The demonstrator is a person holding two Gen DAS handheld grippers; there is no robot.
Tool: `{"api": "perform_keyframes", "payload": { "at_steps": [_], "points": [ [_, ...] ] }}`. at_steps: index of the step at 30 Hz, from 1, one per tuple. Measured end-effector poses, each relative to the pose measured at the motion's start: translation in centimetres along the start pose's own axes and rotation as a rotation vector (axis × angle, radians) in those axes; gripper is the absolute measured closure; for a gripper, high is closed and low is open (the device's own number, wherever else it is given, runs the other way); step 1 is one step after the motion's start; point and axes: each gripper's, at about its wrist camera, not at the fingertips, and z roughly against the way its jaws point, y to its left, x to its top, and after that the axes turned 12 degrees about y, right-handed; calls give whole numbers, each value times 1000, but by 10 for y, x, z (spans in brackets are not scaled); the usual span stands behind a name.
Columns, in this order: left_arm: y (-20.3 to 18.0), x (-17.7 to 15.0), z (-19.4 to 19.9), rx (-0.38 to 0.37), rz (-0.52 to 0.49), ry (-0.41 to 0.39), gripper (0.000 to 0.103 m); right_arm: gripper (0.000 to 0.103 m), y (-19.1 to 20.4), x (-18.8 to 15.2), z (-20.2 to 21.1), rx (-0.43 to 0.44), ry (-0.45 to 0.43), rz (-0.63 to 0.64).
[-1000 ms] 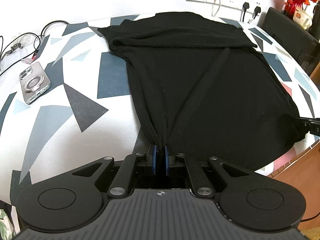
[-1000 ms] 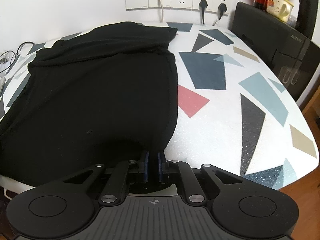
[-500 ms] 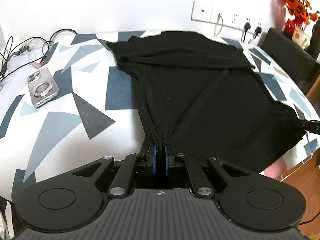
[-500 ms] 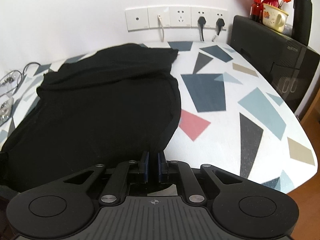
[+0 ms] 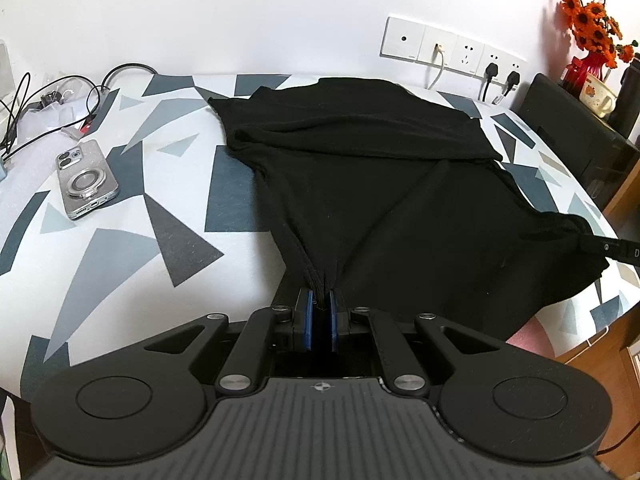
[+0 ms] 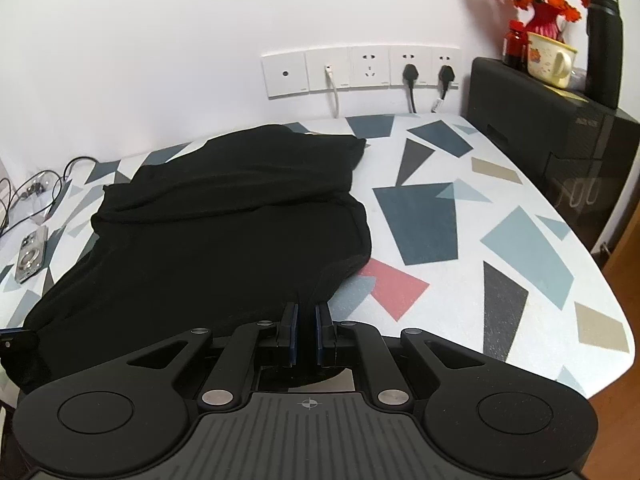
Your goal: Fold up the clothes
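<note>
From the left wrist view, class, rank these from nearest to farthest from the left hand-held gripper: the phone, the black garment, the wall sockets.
1. Black garment: pinched in the left hand-held gripper, spread ahead.
2. Phone: flat on the table, ahead and to the left.
3. Wall sockets: on the wall behind the table, to the right.

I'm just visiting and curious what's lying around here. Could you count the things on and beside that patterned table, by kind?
Black garment: 1
Phone: 1
Mug: 1
Black flask: 1
Vase of orange flowers: 1
Handheld tools, left tool and right tool: 2
Total: 7
</note>
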Motion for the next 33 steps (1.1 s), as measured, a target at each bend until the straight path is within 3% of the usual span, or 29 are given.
{"api": "perform_keyframes", "payload": {
  "at_steps": [13,18,27,33],
  "points": [
    [10,8,14,-20,65,-27,94,96,3,1,18,40,-47,-35],
    [17,9,25,-43,100,-100,95,96,-2,6,28,77,-98,-75],
    [29,-19,52,-68,162,-206,95,98,-22,-1,61,171,-182,-154],
    [32,-39,60,-56,156,-192,95,98,-25,-10,75,212,-193,-167]
  ]
}}
